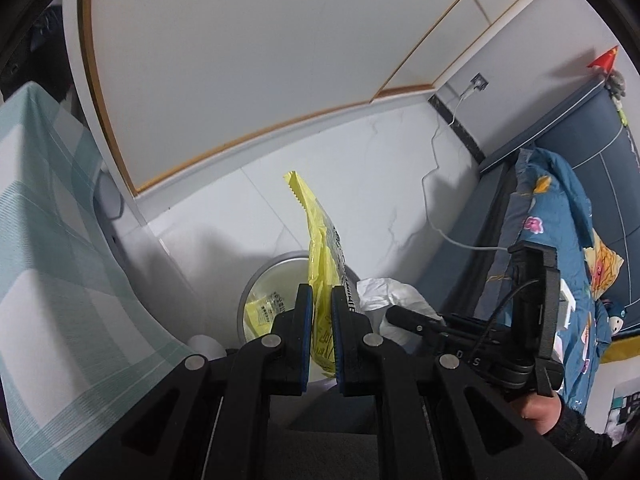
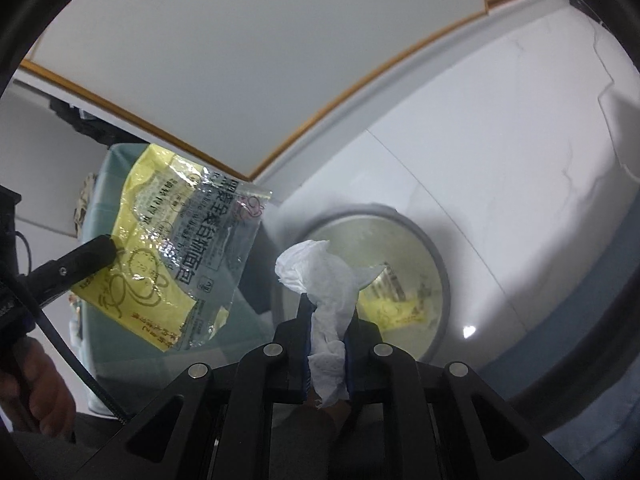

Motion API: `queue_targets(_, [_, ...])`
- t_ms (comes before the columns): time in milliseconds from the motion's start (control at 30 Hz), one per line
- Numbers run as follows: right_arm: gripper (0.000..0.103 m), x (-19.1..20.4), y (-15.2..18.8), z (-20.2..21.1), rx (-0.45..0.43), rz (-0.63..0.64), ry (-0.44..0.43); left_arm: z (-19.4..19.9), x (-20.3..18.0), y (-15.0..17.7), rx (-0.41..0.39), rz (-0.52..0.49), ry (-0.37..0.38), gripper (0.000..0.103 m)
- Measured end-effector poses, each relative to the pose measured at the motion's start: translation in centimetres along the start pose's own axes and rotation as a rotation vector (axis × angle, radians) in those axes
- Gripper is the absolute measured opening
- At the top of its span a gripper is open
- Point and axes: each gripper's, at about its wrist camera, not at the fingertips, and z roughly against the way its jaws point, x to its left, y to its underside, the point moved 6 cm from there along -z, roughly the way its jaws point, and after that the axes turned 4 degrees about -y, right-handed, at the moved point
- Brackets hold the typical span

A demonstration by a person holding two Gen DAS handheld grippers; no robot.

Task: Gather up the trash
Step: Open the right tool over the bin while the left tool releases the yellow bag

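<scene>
1. Left gripper [image 1: 322, 312]: clenched on yellow wrapper [image 1: 320, 248], which stands up past its tips; bin [image 1: 276, 280] below and ahead.
2. Right gripper [image 2: 328, 320]: clamped on crumpled tissue [image 2: 320, 276], bin directly beyond its tips.
3. Progress: one yellow wrapper already lies in the bin; both held items not yet dropped.
4. Clearance: cloth-draped furniture [image 1: 52, 240] left of the bin, bedding [image 1: 560, 248] right; open floor beyond.

Checked teal cloth [image 1: 52, 216], floral blue bedding [image 1: 560, 248], white cable [image 1: 436, 184], white tiled floor [image 1: 360, 168].
</scene>
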Motion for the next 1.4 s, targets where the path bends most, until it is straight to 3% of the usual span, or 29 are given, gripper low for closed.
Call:
queue_targets(133, [0.017, -0.6, 0.3, -1.2, 0.040, -0.021, 0.002, -0.8, 0.3, 0.0, 0.026, 0.008, -0.007, 0.005])
queue_targets(200, [0.025, -0.7, 0.3, -1.1, 0.041, -0.021, 0.008, -1.3, 0.1, 0.1, 0.037, 0.004, -0.011, 0.005])
queue_targets(333, [0.035, -0.4, 0.1, -0.3, 0.012, -0.010, 0.015, -1.9, 0.0, 0.3, 0.053, 0.000, -0.019, 0.005])
queue_targets(767, [0.043, -0.7, -1.1, 3.9, -0.125, -0.025, -0.020, -4.3, -0.4, 1.0, 0.122, -0.007, -0.024, 0.005])
queue_targets(967, [0.060, -1.0, -1.5, 5.0, -0.177, -0.042, -0.021, -5.0, -0.7, 1.5, 0.159, -0.019, -0.028, 0.005])
queue_targets(1400, [0.065, -1.3, -1.5, 5.1, -0.179, -0.061, -0.019, -6.4, -0.5, 2.0, 0.231, -0.009, -0.050, 0.006])
